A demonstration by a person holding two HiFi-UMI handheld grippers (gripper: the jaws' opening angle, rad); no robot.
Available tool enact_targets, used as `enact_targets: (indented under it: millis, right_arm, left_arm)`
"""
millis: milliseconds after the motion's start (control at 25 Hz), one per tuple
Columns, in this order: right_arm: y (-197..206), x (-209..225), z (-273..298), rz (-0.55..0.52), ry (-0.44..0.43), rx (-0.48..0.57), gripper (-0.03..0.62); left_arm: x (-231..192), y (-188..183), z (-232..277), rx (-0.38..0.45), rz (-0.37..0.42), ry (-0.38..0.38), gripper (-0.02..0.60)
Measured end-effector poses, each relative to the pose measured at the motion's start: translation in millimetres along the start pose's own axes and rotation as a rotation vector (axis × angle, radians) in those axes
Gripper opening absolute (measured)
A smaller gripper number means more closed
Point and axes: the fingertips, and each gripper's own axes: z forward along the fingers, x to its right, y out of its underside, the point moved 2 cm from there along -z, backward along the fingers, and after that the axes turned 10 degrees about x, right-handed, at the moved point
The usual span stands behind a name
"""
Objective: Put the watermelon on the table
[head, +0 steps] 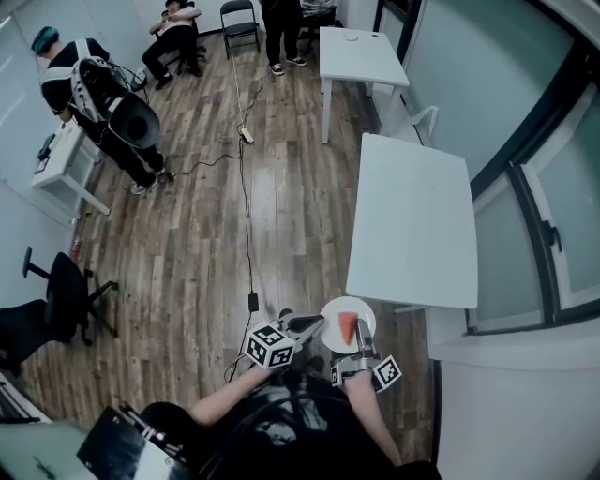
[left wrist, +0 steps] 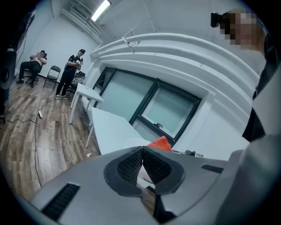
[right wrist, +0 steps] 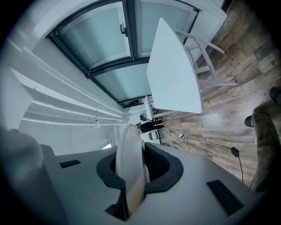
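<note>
Jaws: left gripper closed on the plate at its left rim, right gripper clamped on its near rim | Load: watermelon lies on the plate, held above the floor | Progress: not yet delivered; the desk just ahead stands bare, so reaching it and setting down remain.

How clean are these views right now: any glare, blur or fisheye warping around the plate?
Head view: even light, no glare; fisheye bows the table edges; plate and watermelon small but sharp. Left gripper view: dark vignetted corners, bright ceiling light top left, watermelon tip clear. Right gripper view: plate rim soft and blurred up close, window lines strongly curved.
</note>
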Motion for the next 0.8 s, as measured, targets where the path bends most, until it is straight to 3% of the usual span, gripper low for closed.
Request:
enact_targets:
  millis: [320, 520, 800]
  right_arm:
    - [1.6, -31.9, 103.5, -0.048, -0.047, 0.037, 0.051]
    - [6.6, -36.6, 139.1, -0.044, -0.075, 0.106, 0.051]
    - [-35.4, -23.7, 178.9, -0.047, 0.009, 0.151, 0.051]
  left_arm:
    - [-65.4, -75.7, 45.4, 0.058, -0.007, 0.107, 0.005]
    - [-101.9, -94.3, 68.2, 0.001, -0.016, 0.195, 0.005]
    - [-138.6, -110.5, 124.6, -0.013, -0.055, 0.169, 0.005]
